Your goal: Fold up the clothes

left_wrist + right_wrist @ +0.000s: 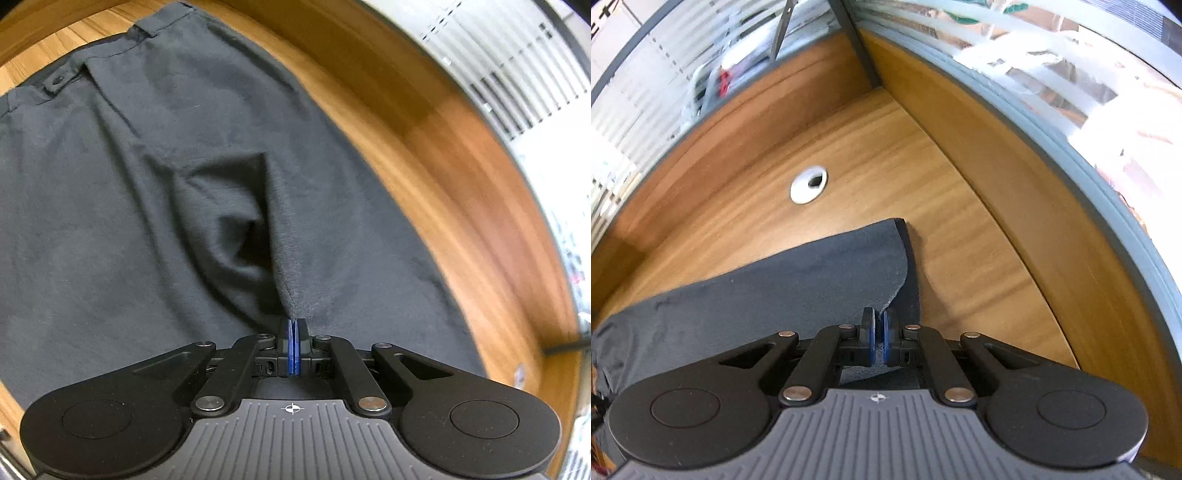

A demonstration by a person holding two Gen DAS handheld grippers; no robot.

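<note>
Trousers [147,184], dark grey, are spread across the wooden surface [424,155], waistband at the far end. My left hand-held gripper [294,325] has its blue pads pressed together on a raised ridge of the fabric, so it's bunched up there. My right hand-held gripper [878,321] is pinching the trousers' [812,280] edge near a corner. White cable grommet [808,184] sits beyond it.

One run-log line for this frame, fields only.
step: fold in progress | left gripper: shut on dark trousers | right gripper: shut on trouser-leg edge | surface: wooden desk
</note>
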